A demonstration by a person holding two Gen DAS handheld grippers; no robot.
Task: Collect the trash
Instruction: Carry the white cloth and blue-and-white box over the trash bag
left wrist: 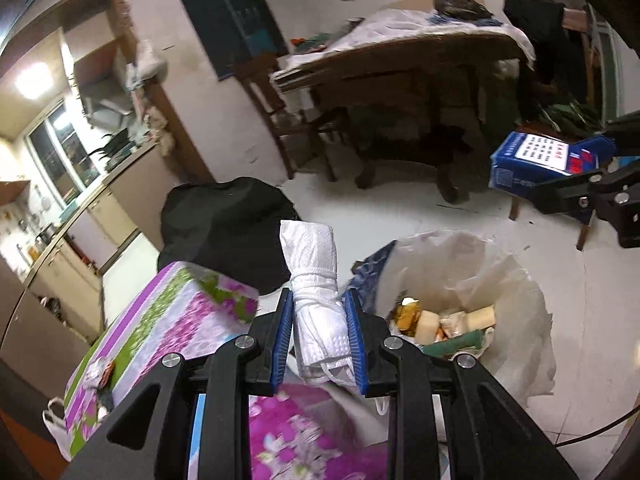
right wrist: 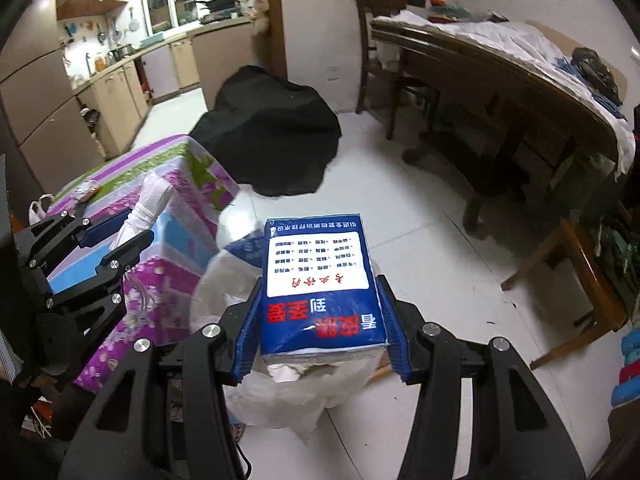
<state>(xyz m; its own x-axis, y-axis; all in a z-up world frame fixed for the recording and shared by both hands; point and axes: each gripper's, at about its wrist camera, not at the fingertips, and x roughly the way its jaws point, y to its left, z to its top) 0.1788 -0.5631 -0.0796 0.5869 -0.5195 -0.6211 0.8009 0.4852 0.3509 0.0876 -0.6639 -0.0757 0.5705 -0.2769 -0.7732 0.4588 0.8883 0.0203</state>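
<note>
My left gripper (left wrist: 318,312) is shut on a rolled white face mask (left wrist: 316,280), which sticks up between the blue pads. It hangs beside the rim of a trash bin lined with a white plastic bag (left wrist: 516,280) holding several scraps. My right gripper (right wrist: 322,300) is shut on a blue tissue pack (right wrist: 320,280) with a white label, held over the white bag (right wrist: 280,400) of the bin. In the left wrist view the tissue pack (left wrist: 540,156) and the right gripper's black fingers (left wrist: 568,196) show at the right. The left gripper (right wrist: 120,236) with the mask (right wrist: 148,208) shows at the left of the right wrist view.
A low table with a purple floral cloth (left wrist: 160,320) stands left of the bin. A black bag (left wrist: 228,224) lies on the white tiled floor behind it. A big wooden table (right wrist: 500,80) with cloths and chairs fills the right; kitchen counters (right wrist: 120,80) run along the left.
</note>
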